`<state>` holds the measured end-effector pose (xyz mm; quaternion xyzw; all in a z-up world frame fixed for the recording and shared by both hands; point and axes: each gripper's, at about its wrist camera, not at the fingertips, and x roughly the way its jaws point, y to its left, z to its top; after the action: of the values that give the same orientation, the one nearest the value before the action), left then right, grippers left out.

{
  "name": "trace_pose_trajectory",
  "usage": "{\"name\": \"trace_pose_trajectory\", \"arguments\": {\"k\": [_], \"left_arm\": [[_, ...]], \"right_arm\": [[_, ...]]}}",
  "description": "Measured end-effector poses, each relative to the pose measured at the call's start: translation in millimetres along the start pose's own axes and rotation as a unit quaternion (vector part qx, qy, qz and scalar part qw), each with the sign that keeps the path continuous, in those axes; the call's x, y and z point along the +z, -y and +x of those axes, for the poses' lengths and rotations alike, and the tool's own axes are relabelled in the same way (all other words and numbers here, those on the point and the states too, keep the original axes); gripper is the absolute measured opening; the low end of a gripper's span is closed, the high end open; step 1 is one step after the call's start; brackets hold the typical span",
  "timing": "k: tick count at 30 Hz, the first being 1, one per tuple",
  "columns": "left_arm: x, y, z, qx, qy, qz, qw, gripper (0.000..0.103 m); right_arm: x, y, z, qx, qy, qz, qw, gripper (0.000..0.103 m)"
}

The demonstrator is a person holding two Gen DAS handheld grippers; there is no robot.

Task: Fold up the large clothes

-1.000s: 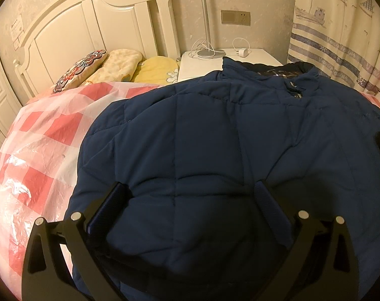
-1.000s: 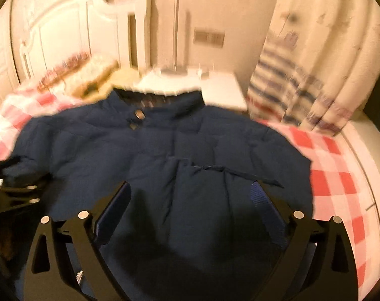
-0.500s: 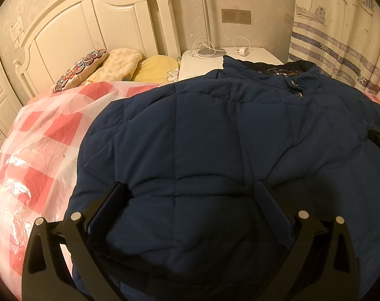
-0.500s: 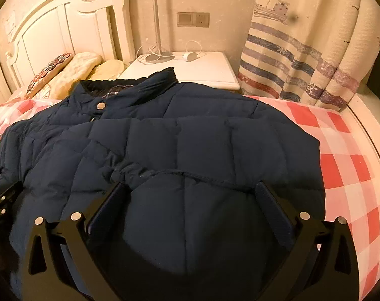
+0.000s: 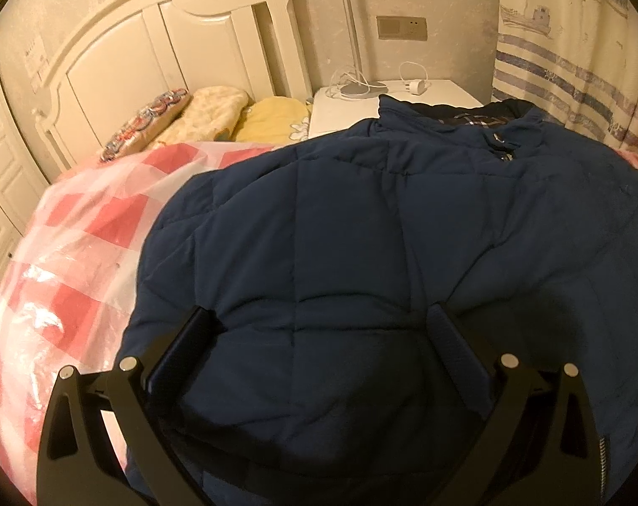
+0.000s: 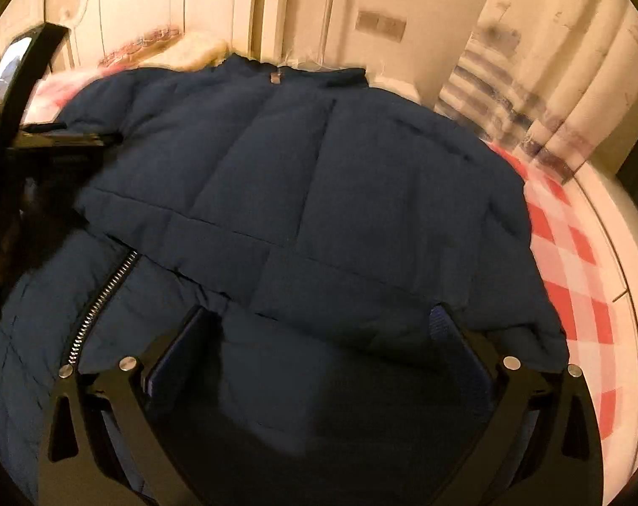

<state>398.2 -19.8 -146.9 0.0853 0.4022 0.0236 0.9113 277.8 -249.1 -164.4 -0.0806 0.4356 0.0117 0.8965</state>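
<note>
A large navy quilted down jacket (image 5: 361, 253) lies spread on the bed, collar toward the nightstand. My left gripper (image 5: 319, 329) hovers open just over its left half, nothing between the fingers. In the right wrist view the jacket (image 6: 319, 177) fills the frame, with a silver zipper (image 6: 104, 295) running down at the lower left and a fold of fabric lying across its lower part. My right gripper (image 6: 323, 333) is open above that fold, jaws wide apart. The left gripper's black frame (image 6: 20, 97) shows at the far left of that view.
The bed carries a red-and-white checked cover under clear plastic (image 5: 66, 253). Pillows (image 5: 201, 118) lean against the white headboard (image 5: 150, 55). A white nightstand (image 5: 403, 97) with a lamp base and charger stands behind the collar. A striped curtain (image 5: 572, 63) hangs on the right.
The right gripper has swung left and lower over the jacket, its view now blurred, and the zipper has come into sight. The left gripper has barely moved.
</note>
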Motion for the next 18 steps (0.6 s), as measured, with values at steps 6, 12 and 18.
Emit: {"name": "trace_pose_trajectory", "arguments": {"k": [6,12,18], "left_arm": [[-34.5,7.9,-86.6,-0.042,0.013,0.008,0.9990,0.101],[-109.0,34.2,-112.1,-0.091,-0.057,0.088,0.9903,0.101],[-127.8,-2.4,-122.4,-0.110,-0.073,0.017,0.9911,0.101]], "right_arm": [[-13.6,9.1,-45.8,0.039,-0.007,0.022,0.999,0.099],[-59.0,-0.7,-45.8,0.056,-0.050,-0.028,0.997,0.099],[-78.4,0.4,-68.2,0.058,-0.040,0.002,0.997,0.098]]}}
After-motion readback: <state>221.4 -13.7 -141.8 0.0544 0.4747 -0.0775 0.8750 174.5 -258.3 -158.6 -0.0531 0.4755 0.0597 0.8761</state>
